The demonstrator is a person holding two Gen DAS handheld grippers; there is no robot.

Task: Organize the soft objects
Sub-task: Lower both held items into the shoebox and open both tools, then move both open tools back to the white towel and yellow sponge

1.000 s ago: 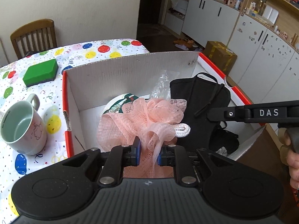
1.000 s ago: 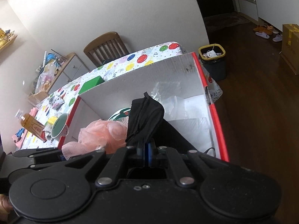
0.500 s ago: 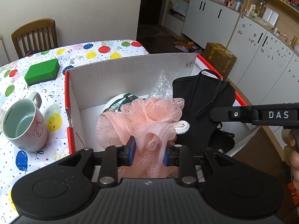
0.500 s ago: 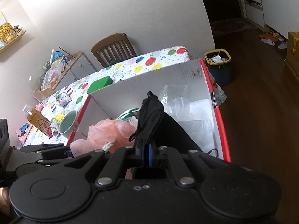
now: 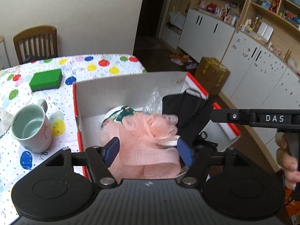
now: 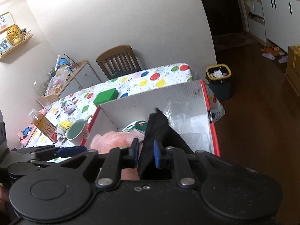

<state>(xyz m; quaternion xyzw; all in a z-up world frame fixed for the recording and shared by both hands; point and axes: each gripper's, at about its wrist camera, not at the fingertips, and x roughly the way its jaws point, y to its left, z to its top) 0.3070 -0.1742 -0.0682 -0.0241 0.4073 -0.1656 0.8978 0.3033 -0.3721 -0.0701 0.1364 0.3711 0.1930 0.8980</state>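
Note:
A pink mesh bath pouf (image 5: 144, 140) with a white cord lies in the red-edged white box (image 5: 131, 86). My left gripper (image 5: 147, 148) is open, its blue pads either side of the pouf. A black fabric bag (image 5: 187, 116) hangs over the box's right part. In the right wrist view my right gripper (image 6: 146, 152) has its jaws parted with the black bag (image 6: 155, 131) loose between them; the pouf (image 6: 112, 139) shows to its left.
A green-patterned round item (image 5: 120, 112) and clear plastic wrap (image 5: 153, 101) lie in the box. On the spotted tablecloth stand a mug (image 5: 31, 127) and a green sponge (image 5: 46, 79). A bottle (image 6: 44, 124), a chair (image 6: 118, 60) and a bin (image 6: 219, 80) are nearby.
My left gripper opened and let go of the pouf, which settled into the box. My right gripper's jaws parted around the black bag. Both grippers lifted back a little.

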